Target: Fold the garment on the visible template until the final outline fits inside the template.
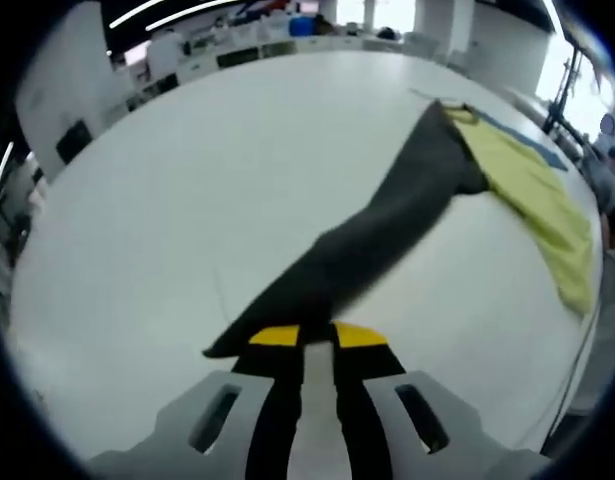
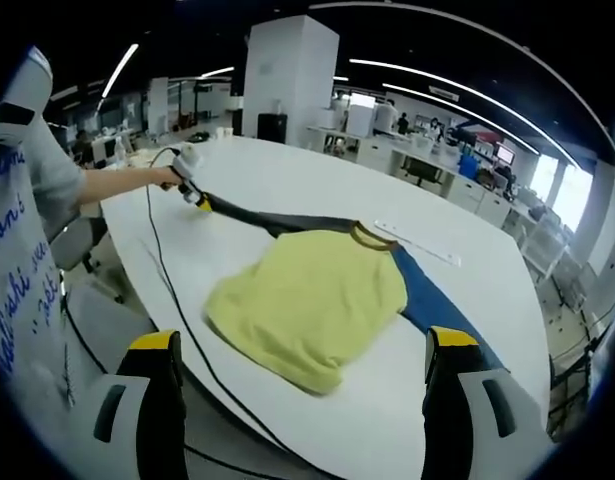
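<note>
Yellow-tipped jaws of the left gripper (image 1: 317, 338) sit at bottom centre of the left gripper view, clenched on the cuff of the garment's dark sleeve (image 1: 387, 225). From there the sleeve runs taut toward the upper right of the frame, w/ its long axis on that diagonal, & joins the yellow body of the garment (image 1: 537, 200) at right, lying on the white desk (image 1: 187, 200). A blue strip (image 1: 532, 140) shows along the yellow's upper edge, prob. the template, though I can't be sure. In the right gripper view, the right gripper (image 2: 302, 355) has its jaws spread wide apart at the bottom corners, released, nothing between them. The garment (image 2: 312, 300) lies flat just ahead at frame centre, blue strip (image 2: 437, 300) sticking out at its right side. At upper left a person's hand holds the left gripper (image 2: 192, 192) pinching the sleeve (image 2: 277, 220), which stretches from there toward the collar at centre. Judgement: next move is prob. folding that sleeve in over the yellow body; the left gripper already has it, so travel goes along the sleeve axis toward the body. The right gripper is nearer the hem & body.
</note>
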